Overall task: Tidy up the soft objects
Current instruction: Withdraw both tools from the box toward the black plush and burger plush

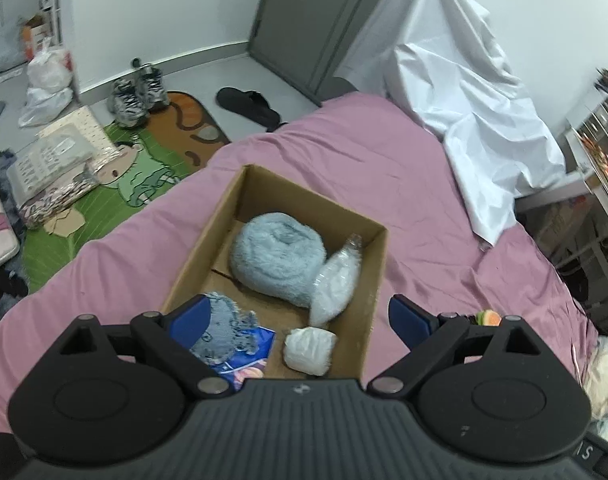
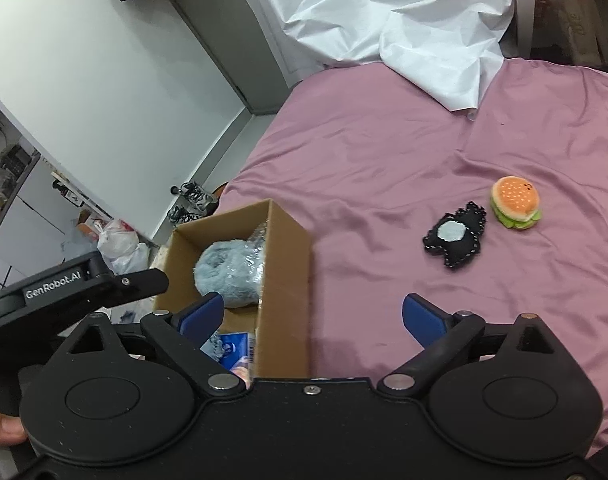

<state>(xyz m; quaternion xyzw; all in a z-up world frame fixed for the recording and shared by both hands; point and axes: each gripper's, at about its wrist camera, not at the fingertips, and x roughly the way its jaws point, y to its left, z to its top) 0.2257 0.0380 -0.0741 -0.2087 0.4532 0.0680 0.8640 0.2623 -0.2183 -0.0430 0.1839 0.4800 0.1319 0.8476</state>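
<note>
Both grippers hang spread and empty, the left gripper point(image 1: 299, 316) over the box point(image 1: 378, 268) collecting the soft things, the right gripper point(image 2: 312, 316) facing the burger toy point(image 2: 515, 204) beside the black toy point(image 2: 456, 238).

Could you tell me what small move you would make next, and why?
Probably move the right claw, open and empty, toward the black felt toy on the pink sheet. It and the burger plush lie outside the cardboard box, and it is nearer.
</note>
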